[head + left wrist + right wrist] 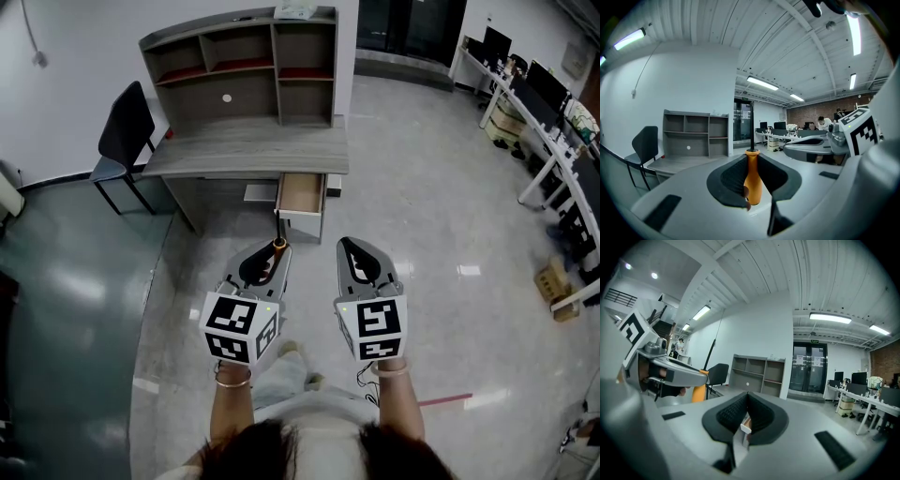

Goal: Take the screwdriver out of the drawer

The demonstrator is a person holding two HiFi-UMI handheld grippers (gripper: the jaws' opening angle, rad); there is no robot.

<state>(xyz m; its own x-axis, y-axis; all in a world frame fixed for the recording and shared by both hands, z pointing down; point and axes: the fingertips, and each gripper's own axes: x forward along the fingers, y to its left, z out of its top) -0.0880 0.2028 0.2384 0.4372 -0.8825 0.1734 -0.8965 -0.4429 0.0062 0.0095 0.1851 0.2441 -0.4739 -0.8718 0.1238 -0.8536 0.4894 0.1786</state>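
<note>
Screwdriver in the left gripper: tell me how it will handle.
Likely rigid: the screwdriver has a hard-looking orange handle and a straight black shaft. Its smooth handle might pivot while clamped in the left gripper. Set down, the round handle would probably roll.

Orange screwdriver (753, 180) upright in left tongs (276, 251)

Grey desk (246, 150) bearing a shelf unit (242, 67) stood against the wall; black chair (127, 127) stood beside it; workstations (548, 112) lined the right.
</note>
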